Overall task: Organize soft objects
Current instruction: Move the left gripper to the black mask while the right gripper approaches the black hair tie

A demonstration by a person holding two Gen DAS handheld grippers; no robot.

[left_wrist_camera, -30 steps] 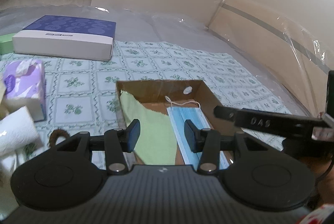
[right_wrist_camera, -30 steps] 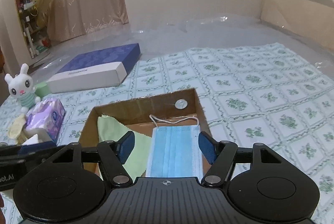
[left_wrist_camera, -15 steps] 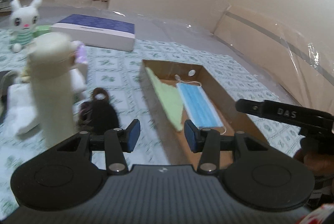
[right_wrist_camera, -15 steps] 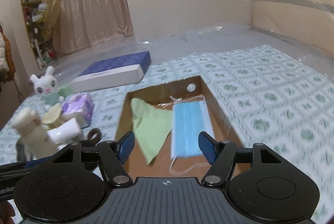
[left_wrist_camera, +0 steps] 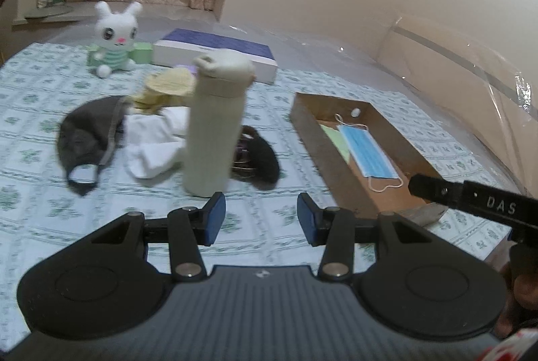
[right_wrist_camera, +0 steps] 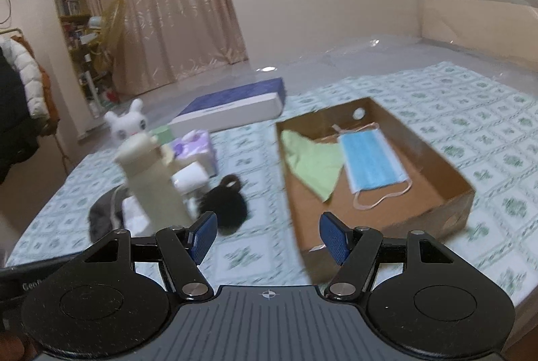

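Observation:
A brown cardboard box (left_wrist_camera: 331, 155) (right_wrist_camera: 433, 166) lies on the patterned bedspread and holds a blue face mask (left_wrist_camera: 366, 150) (right_wrist_camera: 371, 162) and a light green cloth (right_wrist_camera: 314, 162) (left_wrist_camera: 336, 140). Left of the box lie a black furry scrunchie (left_wrist_camera: 257, 157) (right_wrist_camera: 223, 203), white socks (left_wrist_camera: 153, 142), a grey cap (left_wrist_camera: 89, 134) (right_wrist_camera: 104, 213) and a beige cloth (left_wrist_camera: 168, 85). A white plush rabbit (left_wrist_camera: 116, 36) (right_wrist_camera: 126, 123) sits further back. My left gripper (left_wrist_camera: 260, 219) is open and empty, near the cream bottle. My right gripper (right_wrist_camera: 269, 238) is open and empty, between scrunchie and box.
A tall cream bottle (left_wrist_camera: 215, 125) (right_wrist_camera: 151, 182) stands upright among the soft things. A blue-and-white flat box (left_wrist_camera: 218, 53) (right_wrist_camera: 232, 110), a purple tissue pack (right_wrist_camera: 195, 150) and a small green box (left_wrist_camera: 143, 53) sit behind. A plastic-wrapped headboard (left_wrist_camera: 454, 75) bounds the right side.
Both grippers have pulled back from over the cardboard box and swung left, so the bottle, socks, cap and scrunchie now come into view. Neither jaw opening has changed.

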